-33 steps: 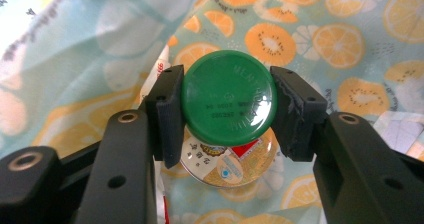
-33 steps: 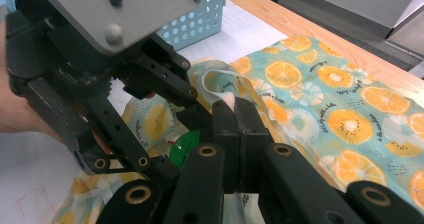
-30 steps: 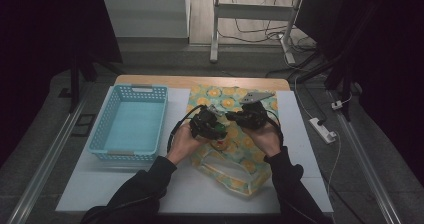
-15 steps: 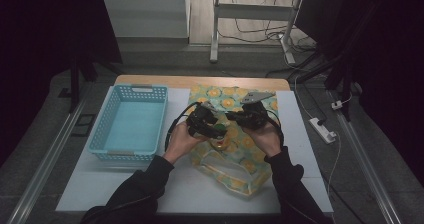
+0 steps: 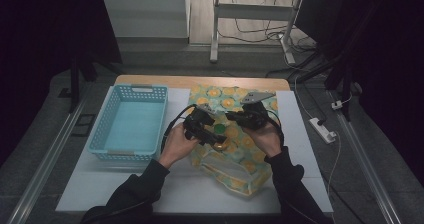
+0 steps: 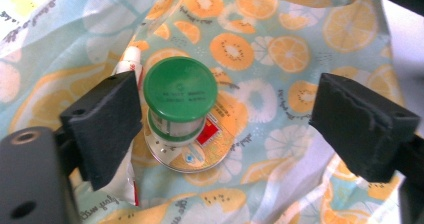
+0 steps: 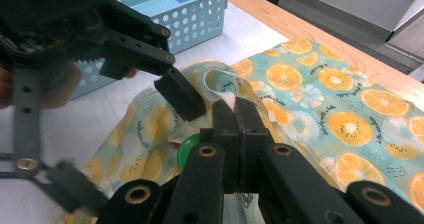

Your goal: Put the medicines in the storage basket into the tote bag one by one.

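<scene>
A cloth bag [image 5: 235, 159] printed with orange slices lies on the white table. My right gripper [image 5: 232, 116] is shut on the bag's rim [image 7: 227, 100] and holds the mouth up. Inside the opening is a small jar with a green lid [image 6: 180, 89], seen from above over a shiny round base with a red label. A white and red tube [image 6: 131, 59] lies beside it. My left gripper [image 6: 230, 119] is open above the jar, its left pad [image 6: 102, 124] close to the lid and its right pad [image 6: 362, 124] well clear. The green lid [image 7: 187, 151] peeks out under the right gripper.
A light blue plastic basket [image 5: 127, 126] with nothing in it stands left of the bag, close to the left hand. A white power strip [image 5: 322, 129] lies on the floor beyond the table's right edge. Bare white tabletop [image 5: 125, 184] lies in front.
The left gripper has shifted slightly over the bag's mouth. The right gripper has kept its hold on the rim in the same place.
</scene>
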A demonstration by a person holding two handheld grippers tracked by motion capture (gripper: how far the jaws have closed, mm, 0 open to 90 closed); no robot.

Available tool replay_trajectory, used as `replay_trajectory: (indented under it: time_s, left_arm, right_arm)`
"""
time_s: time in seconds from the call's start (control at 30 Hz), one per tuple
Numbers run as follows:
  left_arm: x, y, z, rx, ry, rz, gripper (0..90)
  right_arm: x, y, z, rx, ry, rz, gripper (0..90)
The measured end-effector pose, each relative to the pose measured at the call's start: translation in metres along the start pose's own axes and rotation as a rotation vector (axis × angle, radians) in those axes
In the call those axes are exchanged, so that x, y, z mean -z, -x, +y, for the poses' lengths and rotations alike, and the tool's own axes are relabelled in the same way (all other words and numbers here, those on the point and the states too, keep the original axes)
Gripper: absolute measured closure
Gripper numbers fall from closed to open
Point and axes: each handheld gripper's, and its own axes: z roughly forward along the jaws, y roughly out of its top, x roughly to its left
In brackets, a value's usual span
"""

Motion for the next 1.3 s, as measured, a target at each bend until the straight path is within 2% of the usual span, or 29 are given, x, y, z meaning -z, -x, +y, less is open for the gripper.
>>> replay_trajectory:
  time_s: [0.13, 0.27, 0.43, 0.53, 0.77, 0.97, 1.13, 1.3]
  left_arm:
    - [0.004, 0.002, -0.004, -0.018, 0.012, -0.011, 6.0]
    - [0.007, 0.005, -0.010, -0.045, 0.005, 0.004, 2.7]
    - [0.009, 0.009, -0.019, -0.059, 0.010, -0.004, 0.0]
    - [0.008, 0.012, -0.023, -0.078, 0.008, -0.011, 0.0]
    - [0.004, 0.018, -0.031, -0.084, -0.010, -0.003, 0.0]
    - [-0.004, 0.024, -0.036, -0.112, -0.055, 0.013, 0.0]
    - [-0.010, 0.025, -0.038, -0.113, -0.093, 0.035, 0.0]
    - [-0.017, 0.022, -0.042, -0.103, -0.125, 0.039, 1.2]
  right_arm:
    - [0.000, 0.000, 0.000, 0.001, -0.001, 0.001, 90.0]
    - [0.000, 0.000, 0.000, 0.003, -0.002, 0.001, 90.0]
    - [0.000, -0.001, 0.000, 0.007, -0.002, 0.005, 90.0]
    - [-0.001, -0.002, 0.000, 0.007, -0.005, 0.007, 90.0]
    - [-0.002, -0.004, 0.001, 0.012, -0.011, 0.011, 90.0]
    - [-0.003, -0.005, 0.001, 0.012, -0.012, 0.013, 90.0]
    - [-0.003, -0.005, 0.001, 0.015, -0.015, 0.015, 90.0]
    - [-0.003, -0.005, 0.001, 0.013, -0.014, 0.017, 90.0]
